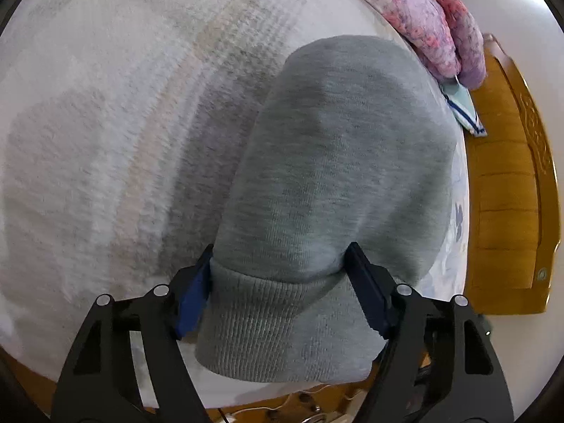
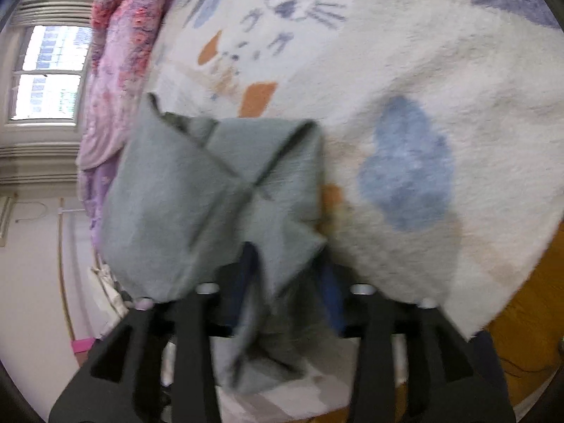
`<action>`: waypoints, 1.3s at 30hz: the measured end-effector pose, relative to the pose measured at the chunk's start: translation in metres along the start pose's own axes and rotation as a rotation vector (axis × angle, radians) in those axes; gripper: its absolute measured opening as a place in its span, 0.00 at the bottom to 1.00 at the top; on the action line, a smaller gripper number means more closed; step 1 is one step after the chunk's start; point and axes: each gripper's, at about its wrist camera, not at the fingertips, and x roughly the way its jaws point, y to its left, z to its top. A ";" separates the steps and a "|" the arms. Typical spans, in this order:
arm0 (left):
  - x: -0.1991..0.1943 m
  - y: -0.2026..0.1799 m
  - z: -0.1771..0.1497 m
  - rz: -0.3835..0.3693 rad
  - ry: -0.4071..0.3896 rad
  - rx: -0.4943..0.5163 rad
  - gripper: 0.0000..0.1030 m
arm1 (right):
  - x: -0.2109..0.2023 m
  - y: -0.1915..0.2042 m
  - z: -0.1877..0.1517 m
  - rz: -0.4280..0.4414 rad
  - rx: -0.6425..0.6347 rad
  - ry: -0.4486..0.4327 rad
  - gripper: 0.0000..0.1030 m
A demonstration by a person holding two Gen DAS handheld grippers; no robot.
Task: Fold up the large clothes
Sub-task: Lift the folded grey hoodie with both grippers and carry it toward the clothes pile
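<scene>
A grey sweatshirt (image 1: 345, 141) lies folded into a thick bundle on the bed. In the left wrist view its ribbed hem (image 1: 282, 317) fills the gap of my left gripper (image 1: 281, 248); both blue pads (image 1: 192, 299) press against the cloth at its sides. The right wrist view, blurred, shows the same sweatshirt (image 2: 197, 183) with crossing fold lines on top. A loose corner of it hangs between the fingers of my right gripper (image 2: 287, 257). Those jaws stand apart and the blue pads (image 2: 333, 296) do not squeeze the cloth.
The bed carries a fluffy pale blanket (image 1: 105, 141) with cartoon prints (image 2: 405, 70). A pink floral quilt (image 1: 433, 17) is bunched along one side (image 2: 120, 70). A small light-blue striped item (image 1: 461, 105) lies by the wooden bed frame (image 1: 504, 194). A window (image 2: 49, 70) is at the far left.
</scene>
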 end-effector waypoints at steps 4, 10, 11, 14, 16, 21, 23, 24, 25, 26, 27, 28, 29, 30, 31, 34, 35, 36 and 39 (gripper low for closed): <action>-0.007 0.003 -0.002 -0.030 -0.005 -0.027 0.56 | 0.010 -0.017 -0.003 0.115 0.065 0.109 0.58; -0.031 0.004 0.001 -0.114 0.015 -0.083 0.40 | 0.016 -0.025 -0.010 0.176 0.106 0.146 0.68; -0.033 0.003 0.003 -0.122 0.021 -0.088 0.40 | 0.016 -0.025 -0.011 0.178 0.108 0.151 0.69; -0.036 -0.001 0.008 -0.119 0.033 -0.081 0.39 | 0.028 -0.021 -0.005 0.250 0.138 0.188 0.75; -0.038 0.002 0.007 -0.127 0.040 -0.095 0.39 | 0.038 -0.015 -0.003 0.305 0.160 0.222 0.75; -0.036 0.001 0.011 -0.131 0.049 -0.117 0.39 | 0.055 -0.016 0.001 0.348 0.210 0.223 0.72; -0.035 -0.005 0.013 -0.110 0.049 -0.099 0.39 | 0.050 -0.015 -0.002 0.399 0.201 0.217 0.43; -0.036 -0.008 0.014 -0.106 0.048 -0.094 0.38 | 0.045 -0.014 -0.003 0.392 0.188 0.209 0.36; -0.038 -0.010 0.015 -0.099 0.045 -0.090 0.37 | 0.039 -0.010 -0.003 0.387 0.168 0.202 0.29; -0.039 -0.014 0.015 -0.092 0.042 -0.081 0.36 | 0.030 -0.002 -0.003 0.376 0.138 0.192 0.28; -0.042 -0.019 0.017 -0.087 0.037 -0.066 0.36 | 0.025 0.006 -0.001 0.373 0.118 0.186 0.26; -0.049 -0.025 0.019 -0.088 0.028 -0.054 0.36 | 0.018 0.014 -0.001 0.373 0.096 0.179 0.25; -0.053 -0.030 0.021 -0.094 0.021 -0.051 0.35 | 0.008 0.026 0.001 0.383 0.076 0.172 0.25; -0.061 -0.035 0.024 -0.098 0.011 -0.046 0.35 | 0.000 0.038 0.003 0.392 0.052 0.166 0.24; -0.070 -0.042 0.029 -0.094 -0.002 -0.038 0.35 | -0.007 0.053 0.004 0.403 0.026 0.163 0.24; -0.101 -0.055 0.046 -0.109 -0.051 -0.032 0.35 | -0.025 0.096 0.004 0.445 -0.037 0.169 0.23; -0.112 -0.059 0.052 -0.114 -0.068 -0.028 0.35 | -0.026 0.110 0.003 0.453 -0.059 0.173 0.23; -0.123 -0.062 0.059 -0.117 -0.087 -0.021 0.35 | -0.029 0.125 0.001 0.459 -0.088 0.178 0.23; -0.160 -0.064 0.083 -0.133 -0.142 -0.008 0.35 | -0.030 0.175 -0.008 0.496 -0.160 0.199 0.23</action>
